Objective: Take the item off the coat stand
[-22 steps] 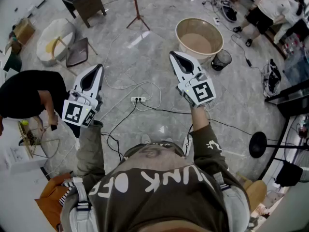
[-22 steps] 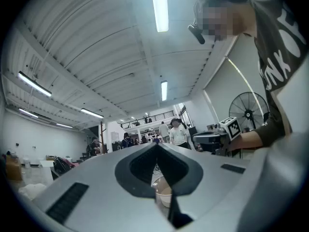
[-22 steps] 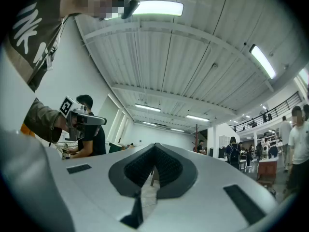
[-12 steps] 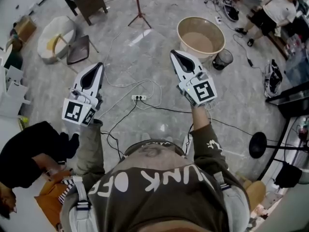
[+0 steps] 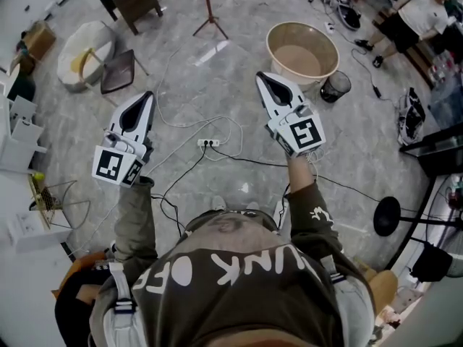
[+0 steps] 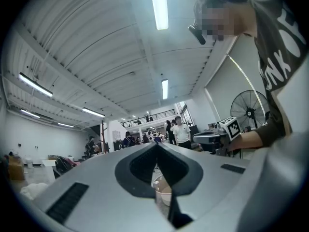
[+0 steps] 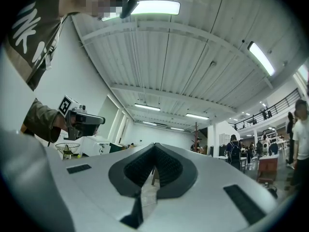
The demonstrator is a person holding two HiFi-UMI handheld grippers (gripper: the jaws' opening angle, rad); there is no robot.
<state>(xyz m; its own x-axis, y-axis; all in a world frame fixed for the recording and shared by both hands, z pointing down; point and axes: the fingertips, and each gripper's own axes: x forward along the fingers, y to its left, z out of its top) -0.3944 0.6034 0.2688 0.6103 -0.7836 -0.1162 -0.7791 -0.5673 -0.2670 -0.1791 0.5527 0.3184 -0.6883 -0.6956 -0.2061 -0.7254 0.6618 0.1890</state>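
On a grey marble floor, seen steeply from above, a person in an olive sweatshirt stands holding a tool out in front in each hand. The left claw (image 5: 145, 101) is clenched with nothing in it, its tips meeting. The right claw (image 5: 264, 82) is likewise clenched and empty. Well ahead, at the top edge of the head view, are the thin brown pole and splayed feet of what appears to be the coat stand (image 5: 207, 13). Its upper part is cut off there, so the item to be taken cannot be made out in any view, and both claws are well apart from the stand. The main hazard seems to lie underfoot. Loose cables (image 5: 217, 125) loop across the floor around a white power strip (image 5: 207, 143), directly between the person and the stand, and a foot could catch one on the walk over. A tan round tub (image 5: 268, 49) and a small black waste bin (image 5: 335, 87) sit to the right of that path and could be bumped. The stand looks light on narrow feet, so a sideways tug on a snagged item could probably tip it. A claw must also release before it arrives, or it will only push the item.
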